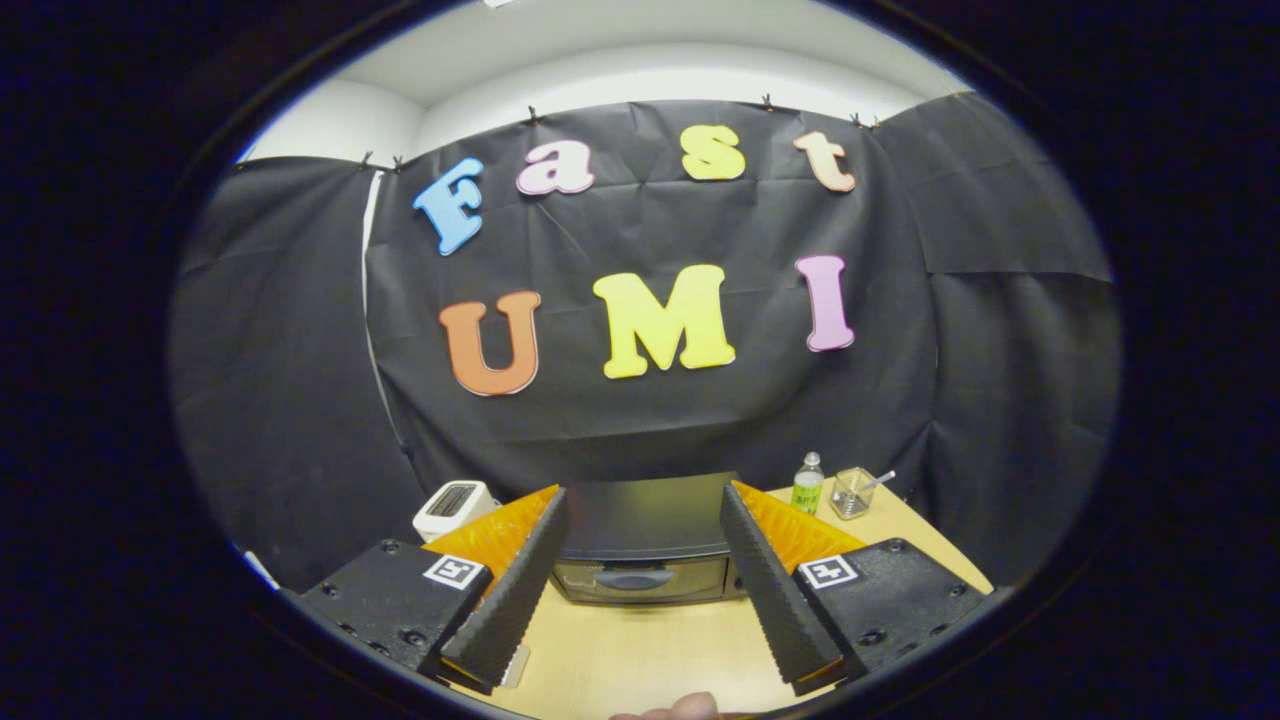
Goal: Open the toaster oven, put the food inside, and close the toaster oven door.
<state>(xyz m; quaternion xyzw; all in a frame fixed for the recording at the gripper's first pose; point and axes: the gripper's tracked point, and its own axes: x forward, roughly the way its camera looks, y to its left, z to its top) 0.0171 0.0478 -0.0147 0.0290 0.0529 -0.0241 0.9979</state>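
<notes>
Spread wide and holding nothing, the gripper point(640, 600) hangs above the wooden table point(620, 650) with the closed toaster oven point(645, 545) just ahead between its fingers, so the sound approach is probably level and centred on the door handle point(633, 578).

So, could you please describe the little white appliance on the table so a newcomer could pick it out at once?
Start at the dark toaster oven, which sits on the wooden table just beyond the open tongs, its door shut. The white slot toaster stands beside it, on the far side from the small bottle and the clear cup. It is the only white, boxy thing there, with dark slots on top.
</notes>
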